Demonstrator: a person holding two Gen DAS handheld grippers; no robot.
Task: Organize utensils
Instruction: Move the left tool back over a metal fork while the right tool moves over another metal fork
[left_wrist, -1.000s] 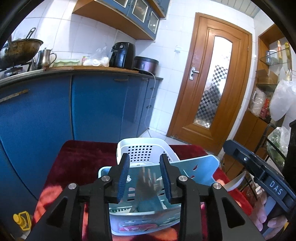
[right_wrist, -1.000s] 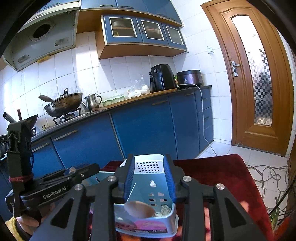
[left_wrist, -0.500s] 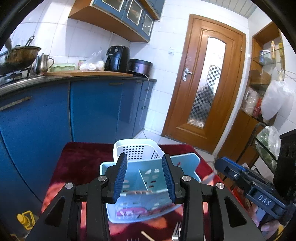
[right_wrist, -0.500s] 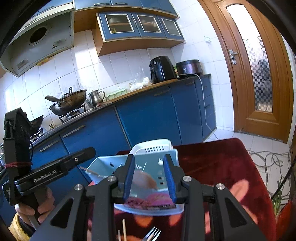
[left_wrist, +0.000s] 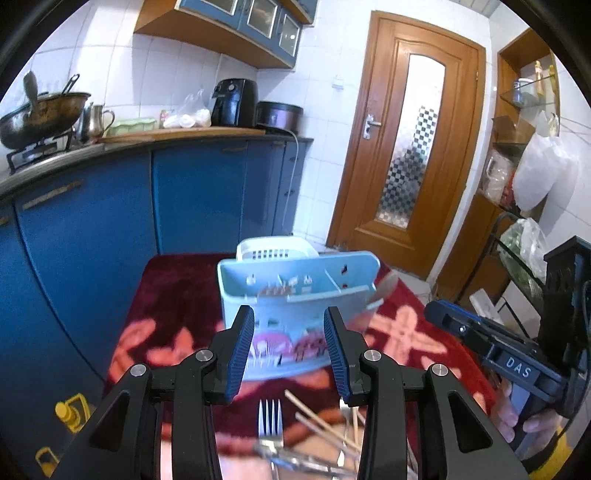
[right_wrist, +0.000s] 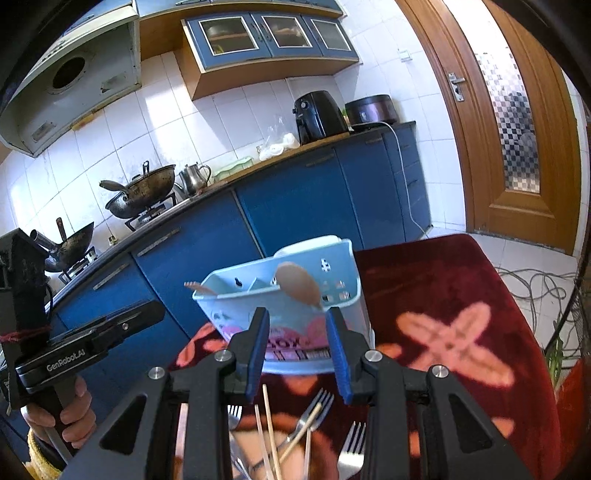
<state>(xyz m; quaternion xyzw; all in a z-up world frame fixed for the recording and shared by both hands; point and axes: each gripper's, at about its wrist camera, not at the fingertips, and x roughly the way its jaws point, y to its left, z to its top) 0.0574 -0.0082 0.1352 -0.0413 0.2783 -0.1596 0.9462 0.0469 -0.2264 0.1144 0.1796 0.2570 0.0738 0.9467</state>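
While the two grippers hang back over the red flowered cloth (left_wrist: 177, 295), the light blue utensil caddy (left_wrist: 295, 295) stands upright in the middle of the worktop, just ahead of both of them. In the left wrist view the left gripper (left_wrist: 290, 350) shows its blue-padded fingers (left_wrist: 242, 350) parted with nothing between them; they have just been opening a little, and they grasp nothing. Behind them the caddy shows its divided compartments, with a white perforated basket (left_wrist: 273, 249) touching its far side. Something brownish rests in the caddy's left compartment, too blurred to name. Below the left gripper lie a fork (left_wrist: 269, 417) with tines pointing toward the caddy and wooden chopsticks (left_wrist: 314, 421) slanting just beside it on the cloth.

Over to the right wrist view: the right gripper (right_wrist: 297, 354) also has its fingers (right_wrist: 338, 354) apart, and there is only air between the pads. A wooden spoon (right_wrist: 299, 286) stands tilted in the caddy's right-hand compartment, bowl upward, well clear of the pads. Near the bottom edge more forks (right_wrist: 314, 406) and chopsticks (right_wrist: 267, 432) lie loose and crossed on the cloth, under the gripper's frame.

A hand (right_wrist: 72, 406) grips the left tool's handle at the lower left of this view. Blue kitchen cabinets (right_wrist: 295, 214) run behind the worktop, with a wok (right_wrist: 140, 192) on the stove.
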